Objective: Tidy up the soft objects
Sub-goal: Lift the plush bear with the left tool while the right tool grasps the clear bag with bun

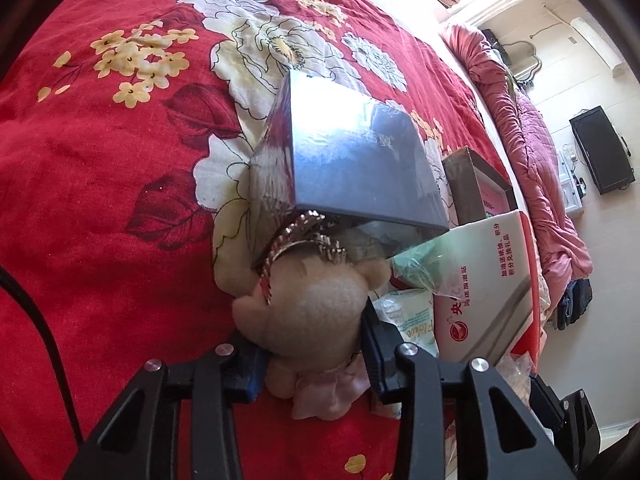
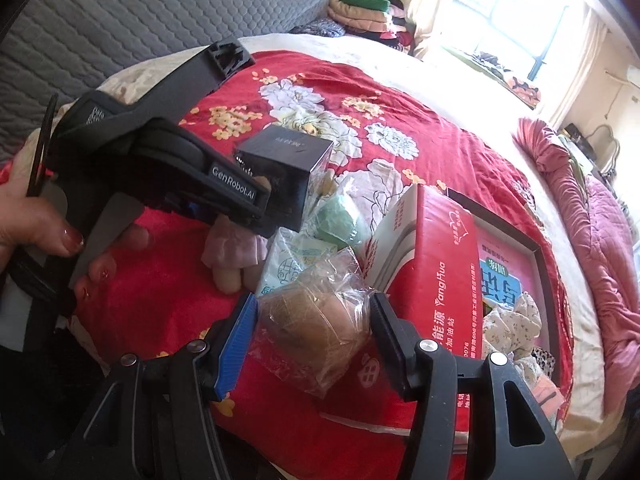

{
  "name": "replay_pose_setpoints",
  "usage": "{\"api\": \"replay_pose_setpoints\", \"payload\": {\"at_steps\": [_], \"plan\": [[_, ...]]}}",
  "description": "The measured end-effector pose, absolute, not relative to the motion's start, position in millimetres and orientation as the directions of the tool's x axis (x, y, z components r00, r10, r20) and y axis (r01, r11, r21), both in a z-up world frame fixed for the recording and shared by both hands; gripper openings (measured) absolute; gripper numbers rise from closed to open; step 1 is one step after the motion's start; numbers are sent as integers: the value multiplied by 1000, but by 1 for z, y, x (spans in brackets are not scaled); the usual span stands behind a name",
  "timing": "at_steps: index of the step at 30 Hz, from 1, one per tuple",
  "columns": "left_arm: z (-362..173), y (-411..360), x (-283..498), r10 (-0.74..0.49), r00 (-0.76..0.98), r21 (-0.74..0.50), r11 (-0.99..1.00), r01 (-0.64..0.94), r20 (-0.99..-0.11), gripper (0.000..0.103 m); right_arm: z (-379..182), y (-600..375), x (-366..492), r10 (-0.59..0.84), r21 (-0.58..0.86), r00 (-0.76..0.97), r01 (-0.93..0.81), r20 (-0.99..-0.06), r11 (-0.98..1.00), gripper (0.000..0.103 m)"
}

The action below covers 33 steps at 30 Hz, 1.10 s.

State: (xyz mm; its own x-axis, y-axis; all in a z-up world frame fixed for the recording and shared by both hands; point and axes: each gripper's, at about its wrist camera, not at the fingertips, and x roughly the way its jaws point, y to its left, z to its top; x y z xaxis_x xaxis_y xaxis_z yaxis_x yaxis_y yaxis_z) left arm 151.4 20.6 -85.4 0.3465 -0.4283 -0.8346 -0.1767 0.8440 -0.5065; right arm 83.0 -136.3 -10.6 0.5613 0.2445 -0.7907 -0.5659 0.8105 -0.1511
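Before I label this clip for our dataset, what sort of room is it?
Most likely a bedroom: a bed under a red floral sheet, a rolled pink quilt along its edge, folded bedding stacked by the curtained window.

A beige plush doll (image 1: 316, 312) in a pink dress lies on the red floral bedspread (image 1: 100, 200), a gold chain band (image 1: 296, 248) at its 12 o'clock against its head. At the doll's 3 o'clock, a brown soft ball wrapped in clear plastic (image 2: 316, 332) sits raised off the bedspread.
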Motion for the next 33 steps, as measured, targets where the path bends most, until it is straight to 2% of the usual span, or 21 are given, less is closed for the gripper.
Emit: {"api": "replay_pose_setpoints", "payload": {"at_steps": [9, 17, 33], "plan": [[-44, 19, 128, -372, 421, -446, 890, -91, -827, 39, 12, -146, 67, 304, -55, 591, -511, -747, 858, 59], [-8, 17, 113, -341, 455, -398, 917, -32, -822, 39, 23, -149, 55, 295, -62, 621, -487, -726, 871, 59], [55, -28, 92, -361, 508, -366, 926, 95, -782, 39, 66, -200, 42, 269, -9, 721, -357, -639, 934, 59]]}}
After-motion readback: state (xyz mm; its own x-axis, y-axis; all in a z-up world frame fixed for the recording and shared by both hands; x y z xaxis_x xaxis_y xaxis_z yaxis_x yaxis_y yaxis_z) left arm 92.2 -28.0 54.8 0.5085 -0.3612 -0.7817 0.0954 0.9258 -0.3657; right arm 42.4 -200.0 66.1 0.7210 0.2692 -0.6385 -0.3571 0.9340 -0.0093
